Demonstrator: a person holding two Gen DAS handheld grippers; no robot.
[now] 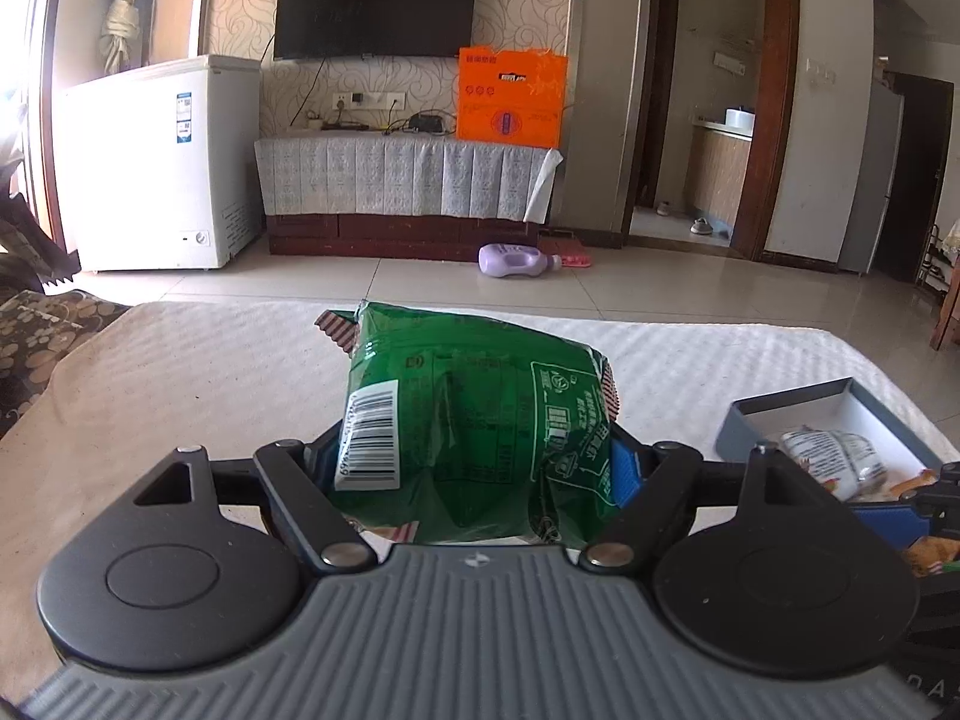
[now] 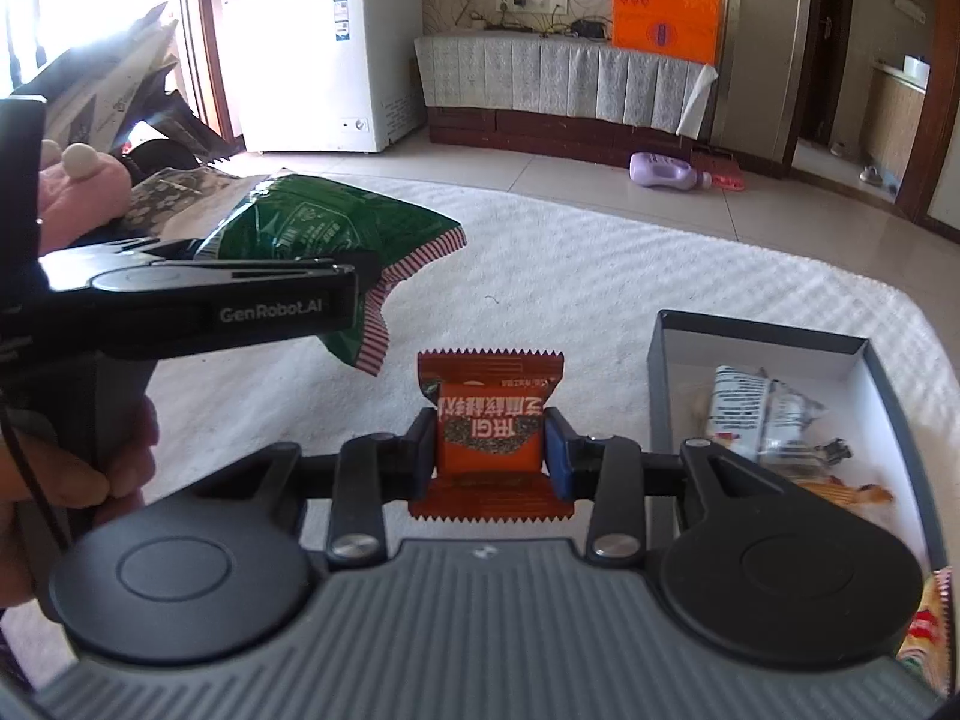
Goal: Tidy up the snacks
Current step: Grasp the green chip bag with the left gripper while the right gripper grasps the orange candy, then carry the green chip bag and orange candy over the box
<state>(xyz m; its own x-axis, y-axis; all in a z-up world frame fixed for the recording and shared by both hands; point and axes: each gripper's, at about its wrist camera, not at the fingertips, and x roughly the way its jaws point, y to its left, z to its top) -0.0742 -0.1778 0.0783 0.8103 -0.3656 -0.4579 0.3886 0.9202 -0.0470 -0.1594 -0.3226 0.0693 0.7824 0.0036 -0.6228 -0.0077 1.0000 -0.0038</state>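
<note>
My left gripper (image 1: 474, 468) is shut on a green snack bag (image 1: 474, 420) and holds it above the white table cloth (image 1: 210, 372). The bag and that gripper also show at the left of the right wrist view (image 2: 324, 228). My right gripper (image 2: 489, 444) is shut on a small orange-red snack packet (image 2: 489, 435), held above the cloth. A grey box (image 2: 660, 354) with a white inside lies to the right and holds a white packet (image 2: 756, 414) and other snacks. The box also shows in the left wrist view (image 1: 744, 426).
Another orange packet (image 2: 930, 624) lies at the lower right by the box. Beyond the table are a tiled floor with a purple bottle (image 1: 516, 260), a white freezer (image 1: 156, 162), a TV stand (image 1: 408, 180) and an orange box (image 1: 512, 96).
</note>
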